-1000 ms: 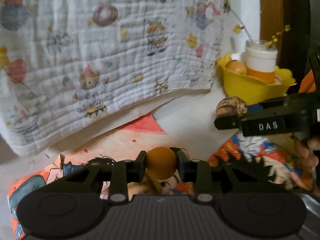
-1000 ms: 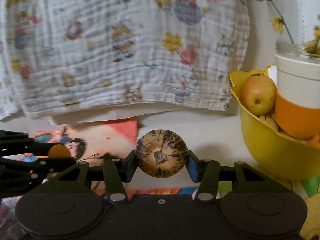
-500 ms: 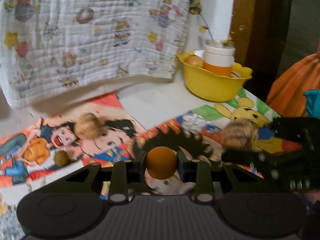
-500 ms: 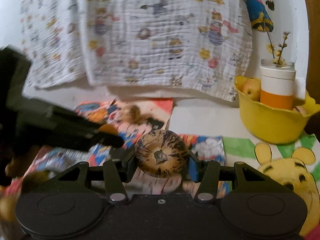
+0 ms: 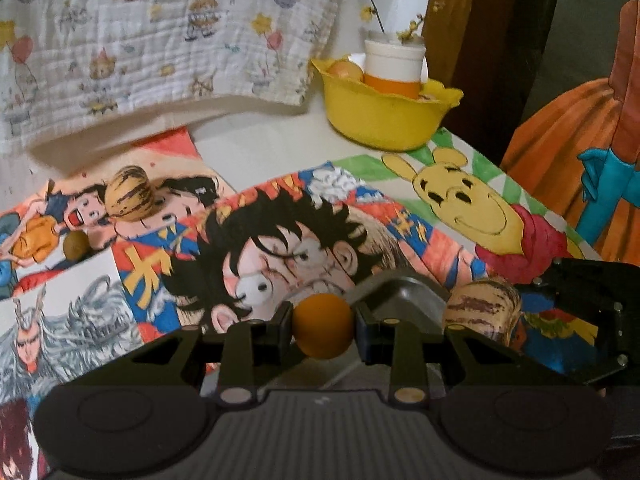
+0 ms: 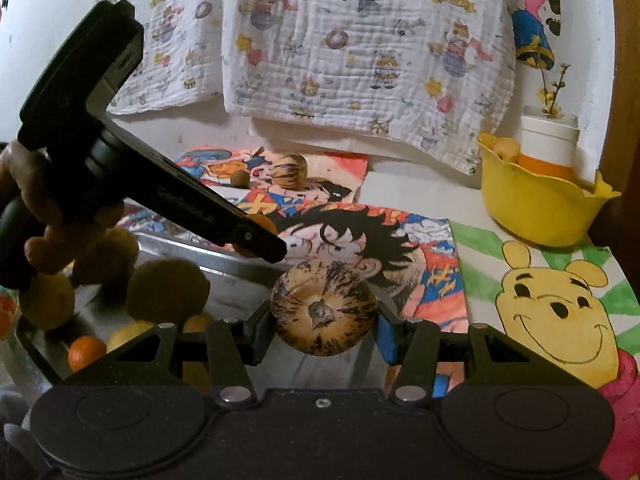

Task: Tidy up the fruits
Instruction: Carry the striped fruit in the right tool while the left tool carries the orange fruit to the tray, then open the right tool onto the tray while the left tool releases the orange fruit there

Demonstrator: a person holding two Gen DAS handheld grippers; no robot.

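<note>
Two fruits in hand: my left tongs (image 5: 323,332) are clenched on a small orange ball fruit (image 5: 322,326), my right tongs (image 6: 323,318) are grasping a striped melon (image 6: 323,307). Both grips look unchanged from a second ago.

What changed: a second ago both tongs were up near the hanging printed cloth (image 5: 168,32) and the yellow bowl (image 5: 384,120). Now both have pulled back across the cartoon mats (image 5: 280,216), and a metal tray (image 6: 224,256) has come into view under them. It already holds brown and orange fruits (image 6: 166,292). In the right view my left tongs sit above the tray's far rim; my hand (image 6: 36,208) is on the handle.

My read: this is the carry step, with the tray as drop point. Next up is lowering and letting go, one at a time, since both are round and will roll.

Left to collect: second striped melon (image 5: 130,199) and small brown fruit (image 5: 75,245) on the far mat, close together.
</note>
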